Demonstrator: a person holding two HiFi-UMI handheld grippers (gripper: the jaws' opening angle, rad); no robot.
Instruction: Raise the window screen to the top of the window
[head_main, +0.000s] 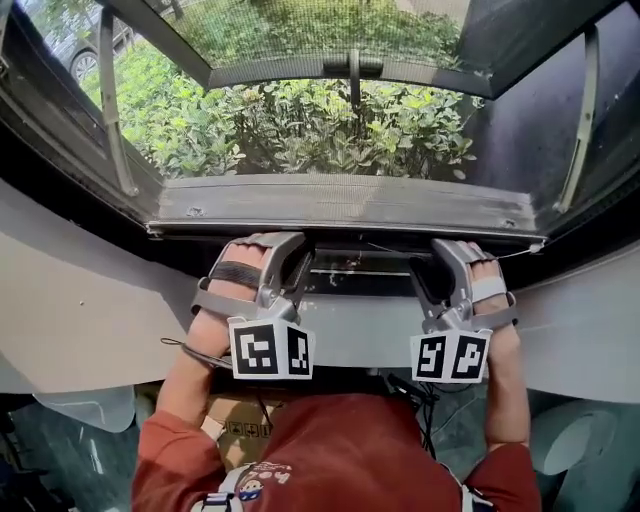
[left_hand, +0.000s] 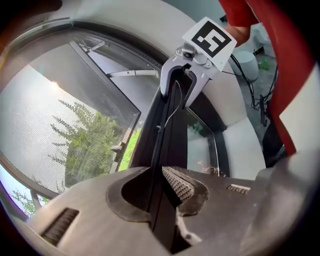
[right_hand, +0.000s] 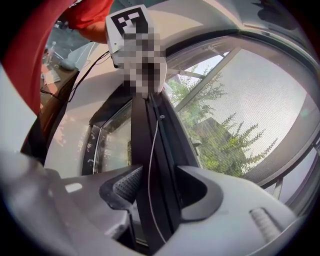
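Between the left gripper's pads sits the rail of the screen, dark and ridged. It is clenched from both sides, and the textured pad bears on its edge. The right gripper straddles the same rail further along. Its jaws are spread wide and I see no bite, so I log it as released. The rail lies low, at sill height, and runs straight from one tool to the other. The screen is not raised.

Edges and room:
- Just ahead of both sets of tips, a grey ribbed ledge spans the width of the opening.
- Beyond the ledge is open air, down to the bushes.
- Farther ahead stands the hinged-out sash with a centre handle. Its pane looks meshed.
- Outboard of the left gripper a pale stay arm slants away. Its twin does the same outboard of the right. Both are well apart from the jaws, and the opening between them is wide.

Around the tools:
- A thin cord lies along the rail and passes between the right jaws with it.
- A white sill curves behind and below both tools.
- A cardboard box sits under the left forearm, well behind the jaws.
- The red sleeves fill the near edge of the head view.
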